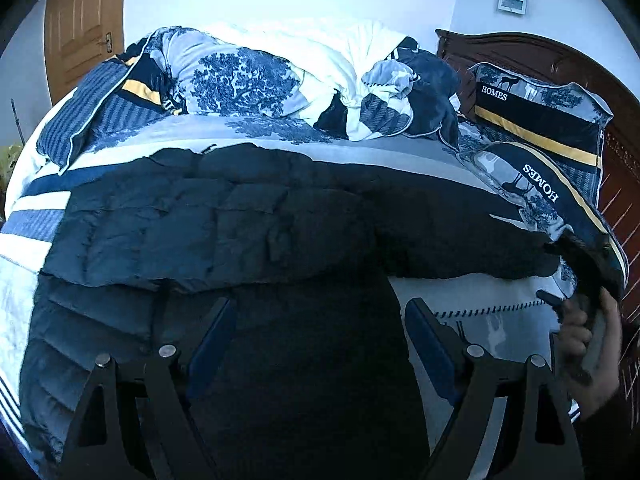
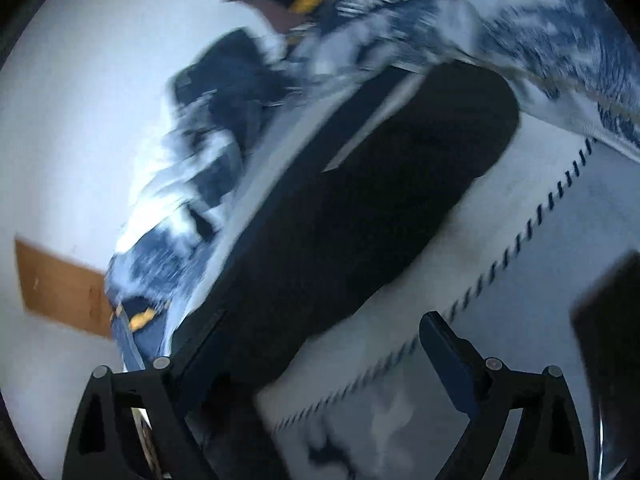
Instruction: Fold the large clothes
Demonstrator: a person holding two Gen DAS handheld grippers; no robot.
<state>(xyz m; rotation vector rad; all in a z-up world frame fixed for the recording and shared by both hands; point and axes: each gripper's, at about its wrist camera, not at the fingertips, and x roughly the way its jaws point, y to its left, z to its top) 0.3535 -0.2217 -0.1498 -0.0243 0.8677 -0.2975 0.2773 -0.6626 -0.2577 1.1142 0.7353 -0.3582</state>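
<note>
A large dark quilted puffer jacket (image 1: 224, 224) lies spread across the bed, its body to the left and a dark sleeve stretching right toward the pillows. My left gripper (image 1: 320, 328) is open just above the near part of the jacket, its blue-padded fingers (image 1: 212, 328) apart with dark fabric between them. In the right wrist view, which is motion-blurred, the dark sleeve (image 2: 360, 200) runs diagonally up from my right gripper (image 2: 316, 352), which is open over the bedsheet. The right gripper and the hand holding it show in the left wrist view (image 1: 580, 332).
The patterned blue and white bedsheet (image 1: 360, 144) covers the bed. A crumpled duvet (image 1: 280, 76) is piled at the far side. Two "HOMES" pillows (image 1: 536, 120) lean on the dark wooden headboard (image 1: 560, 56) at right. A wooden door (image 1: 80, 28) stands at far left.
</note>
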